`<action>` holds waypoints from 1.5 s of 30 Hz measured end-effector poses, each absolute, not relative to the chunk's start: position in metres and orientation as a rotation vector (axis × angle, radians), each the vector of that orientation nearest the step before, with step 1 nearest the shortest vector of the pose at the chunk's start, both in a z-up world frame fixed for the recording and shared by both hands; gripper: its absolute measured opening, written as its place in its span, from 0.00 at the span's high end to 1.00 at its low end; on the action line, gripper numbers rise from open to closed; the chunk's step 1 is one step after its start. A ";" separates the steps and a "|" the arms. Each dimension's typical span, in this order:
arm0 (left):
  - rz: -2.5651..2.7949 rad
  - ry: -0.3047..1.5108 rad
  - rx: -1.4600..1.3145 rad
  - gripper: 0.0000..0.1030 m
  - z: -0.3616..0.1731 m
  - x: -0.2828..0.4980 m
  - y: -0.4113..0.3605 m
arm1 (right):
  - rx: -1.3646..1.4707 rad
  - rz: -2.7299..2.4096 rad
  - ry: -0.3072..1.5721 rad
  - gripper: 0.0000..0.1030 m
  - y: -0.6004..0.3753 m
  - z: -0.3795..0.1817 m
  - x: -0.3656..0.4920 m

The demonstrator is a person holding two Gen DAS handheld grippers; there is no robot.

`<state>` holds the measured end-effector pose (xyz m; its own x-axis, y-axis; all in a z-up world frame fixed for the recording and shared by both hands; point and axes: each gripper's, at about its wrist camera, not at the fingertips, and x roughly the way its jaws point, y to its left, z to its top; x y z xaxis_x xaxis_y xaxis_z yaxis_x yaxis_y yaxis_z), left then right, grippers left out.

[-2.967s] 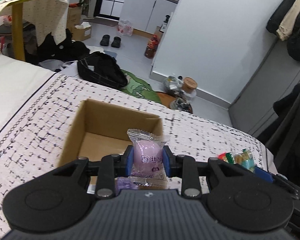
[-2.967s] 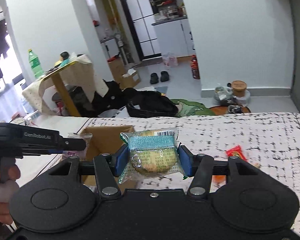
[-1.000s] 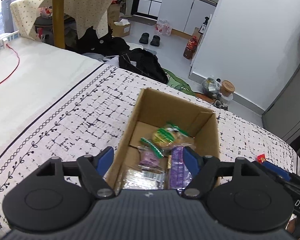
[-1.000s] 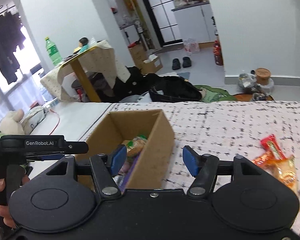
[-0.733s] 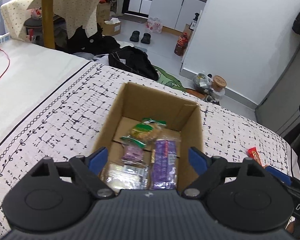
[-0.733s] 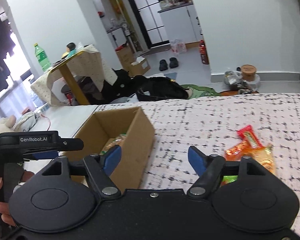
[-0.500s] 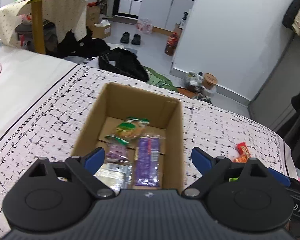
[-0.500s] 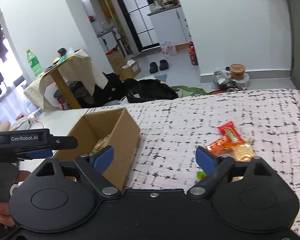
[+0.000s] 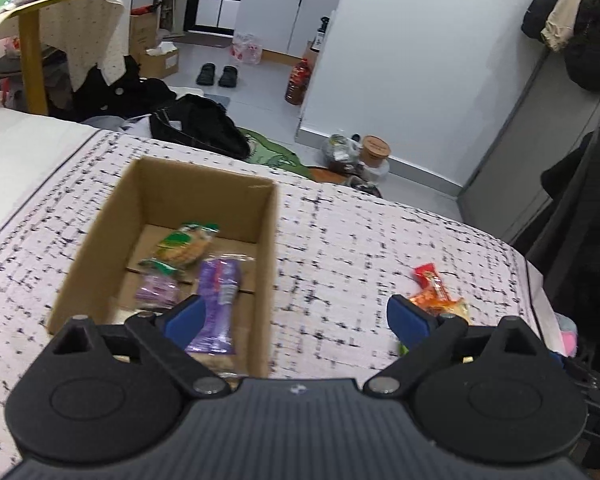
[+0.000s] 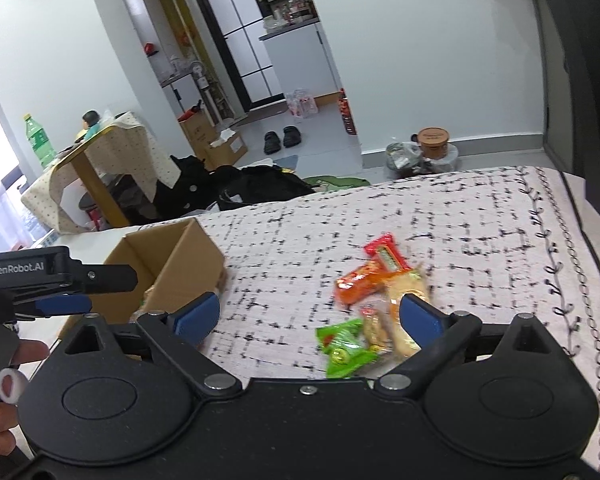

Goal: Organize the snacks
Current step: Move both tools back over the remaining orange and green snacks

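Cardboard box (image 9: pixel 168 216) as landmark, standing open-topped on the black-and-white patterned bedspread (image 9: pixel 340 240). I read both wrist views from it. Inside the box lie a green-trimmed biscuit packet (image 9: pixel 186 242) toward the far wall, a small purple packet (image 9: pixel 158 292) on the near side of it, and a long purple bar (image 9: pixel 218 300) along the right wall. My left gripper (image 9: pixel 296 314) hangs above the box's near right corner; its jaws are spreading further, nothing is between the pads, and the left blue finger (image 9: pixel 184 316) overlaps the long purple bar in the view only.

Well to the right of the box, on the bedspread, lies the loose heap of snacks: a red wrapper (image 10: pixel 384 254) farthest from me, an orange packet (image 10: pixel 360 284) touching it, a pale biscuit packet (image 10: pixel 406 292) beside that, and a green packet (image 10: pixel 346 346) nearest. My right gripper (image 10: pixel 308 318) sits over the bare cloth between the box and this heap; its jaws are likewise widening and hold nothing, the right blue finger (image 10: pixel 422 318) overlapping the pale packet in the picture. Contact there I cannot tell. A hand (image 10: pixel 4 364) carrying the left tool shows at the left edge of the right wrist view, on the near left side of the box.
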<state>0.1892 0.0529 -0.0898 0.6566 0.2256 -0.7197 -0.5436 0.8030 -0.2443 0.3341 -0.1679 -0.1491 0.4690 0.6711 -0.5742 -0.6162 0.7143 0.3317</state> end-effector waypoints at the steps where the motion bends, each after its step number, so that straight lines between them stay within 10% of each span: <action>1: 0.445 0.734 -0.472 0.06 -0.090 0.191 0.050 | 0.082 0.784 0.743 0.06 -0.171 -0.150 0.335; 35: 0.248 0.834 -0.534 0.00 -0.147 0.263 -0.016 | 0.061 0.594 0.801 0.00 -0.236 -0.179 0.358; 45: 0.203 0.851 -0.567 0.13 -0.172 0.285 -0.027 | 0.079 0.561 0.819 0.02 -0.239 -0.193 0.372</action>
<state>0.2853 -0.0266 -0.1722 0.6507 -0.0516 -0.7576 -0.3887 0.8345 -0.3906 0.3721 -0.2390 -0.1930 0.5472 0.5020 -0.6697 -0.4429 0.8526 0.2773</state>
